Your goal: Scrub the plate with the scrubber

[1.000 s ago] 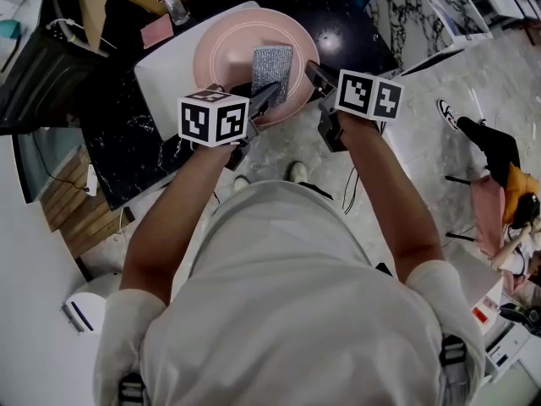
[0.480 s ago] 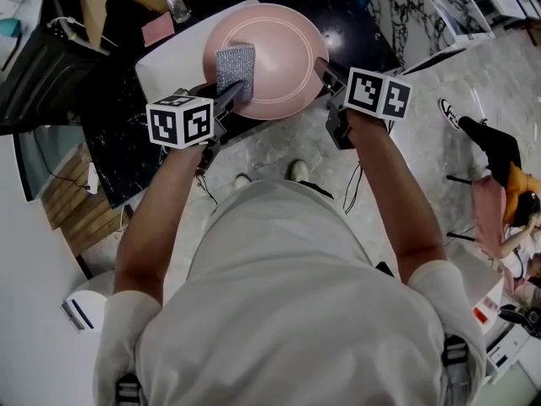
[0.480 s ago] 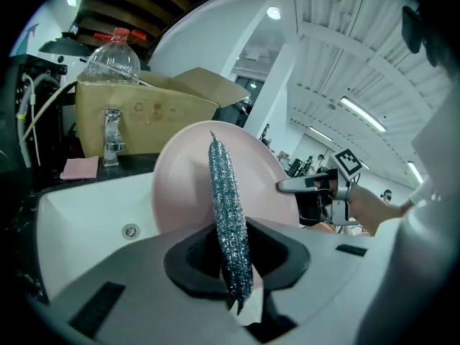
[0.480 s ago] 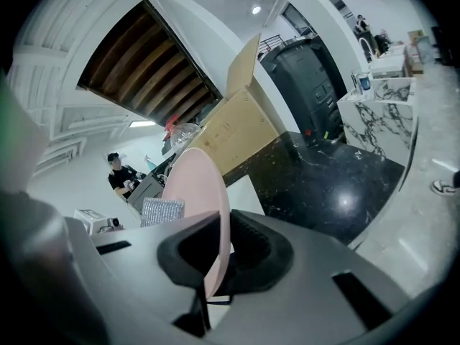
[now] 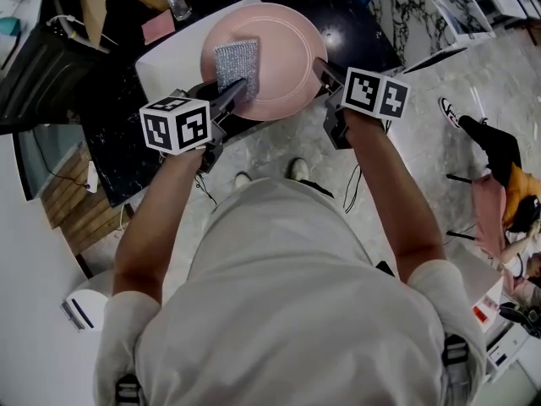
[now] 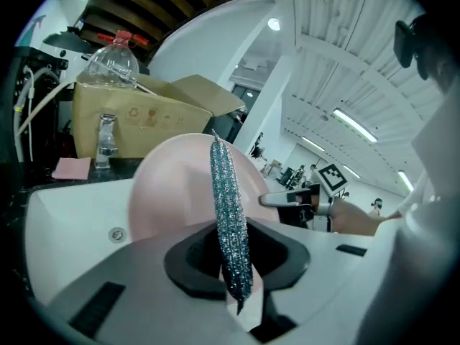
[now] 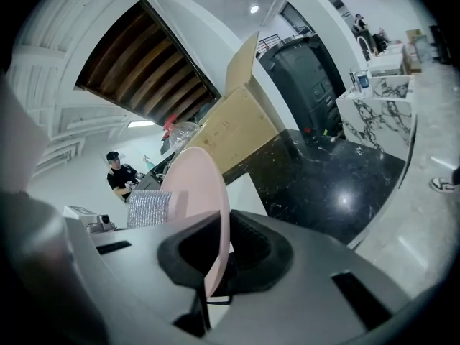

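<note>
A pink plate (image 5: 275, 53) is held tilted over a white sink (image 5: 169, 66); my right gripper (image 5: 321, 70) is shut on its right rim. In the right gripper view the plate (image 7: 205, 207) stands edge-on between the jaws. My left gripper (image 5: 232, 91) is shut on a silver mesh scrubber (image 5: 235, 64), which lies flat against the plate's left half. In the left gripper view the scrubber (image 6: 230, 221) shows edge-on in front of the plate (image 6: 176, 185), with the right gripper (image 6: 284, 200) beyond it.
A black marble counter (image 5: 355, 24) surrounds the sink. A faucet (image 6: 106, 139), a pink cloth (image 6: 70, 168), a cardboard box (image 6: 144, 117) and a clear plastic bottle (image 6: 111, 63) stand behind it. A person (image 7: 121, 177) stands in the distance.
The scrubber slid from the plate's middle to its left half as my left gripper moved left. The plate shifted slightly right and up with my right gripper.
</note>
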Motion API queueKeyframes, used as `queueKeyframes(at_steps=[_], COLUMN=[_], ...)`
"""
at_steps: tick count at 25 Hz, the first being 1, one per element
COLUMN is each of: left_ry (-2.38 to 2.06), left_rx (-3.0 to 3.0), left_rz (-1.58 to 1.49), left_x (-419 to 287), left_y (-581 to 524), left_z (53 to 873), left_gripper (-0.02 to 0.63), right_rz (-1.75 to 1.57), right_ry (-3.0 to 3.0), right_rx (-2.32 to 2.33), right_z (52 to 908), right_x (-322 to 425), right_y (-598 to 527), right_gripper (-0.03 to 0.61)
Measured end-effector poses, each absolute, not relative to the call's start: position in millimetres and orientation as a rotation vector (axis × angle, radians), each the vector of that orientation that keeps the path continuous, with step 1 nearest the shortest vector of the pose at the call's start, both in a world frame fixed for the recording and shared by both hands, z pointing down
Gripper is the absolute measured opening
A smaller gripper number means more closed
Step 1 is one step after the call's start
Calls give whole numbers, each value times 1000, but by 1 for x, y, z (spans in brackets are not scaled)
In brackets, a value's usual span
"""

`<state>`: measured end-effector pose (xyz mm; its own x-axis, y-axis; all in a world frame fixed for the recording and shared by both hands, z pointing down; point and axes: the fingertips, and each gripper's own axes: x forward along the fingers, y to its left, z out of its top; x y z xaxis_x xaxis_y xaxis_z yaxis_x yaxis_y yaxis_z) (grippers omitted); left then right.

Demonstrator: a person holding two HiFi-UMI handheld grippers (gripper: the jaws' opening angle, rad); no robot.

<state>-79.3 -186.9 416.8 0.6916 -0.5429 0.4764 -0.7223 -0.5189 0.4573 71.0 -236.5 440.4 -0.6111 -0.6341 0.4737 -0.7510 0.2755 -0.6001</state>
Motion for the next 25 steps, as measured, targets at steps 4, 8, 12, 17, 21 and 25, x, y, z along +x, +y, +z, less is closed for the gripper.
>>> queueKeyframes(at_steps=[4,8,12,17,21,25], left_ry=[-858,-810,-800,-809,-844,-893], left_rx=[2268,2251,2230,2213,2214,2207], left_rz=[326,298,297,327,365,410], left_x=[-30,-2,-4,-22,-41,-69], left_y=[-175,-168,-168,-164,-160,-162], left_z=[417,428,434,443,450,454], left_gripper=[67,67,67,67,67,69], right_rz=[1245,1232,1237,1242,1239,1239], right_ry=[-2400,-2400,-2399,-2405,-2412,-2421], right_rx=[1297,1300,1296,1313,1314,1300], right_z=[439,439,439,437,435,435], right_x=[62,56,59,65,69,69], right_y=[-236,-236,-233,-232,-232,-231], right_gripper=[23,25,25,25,26,26])
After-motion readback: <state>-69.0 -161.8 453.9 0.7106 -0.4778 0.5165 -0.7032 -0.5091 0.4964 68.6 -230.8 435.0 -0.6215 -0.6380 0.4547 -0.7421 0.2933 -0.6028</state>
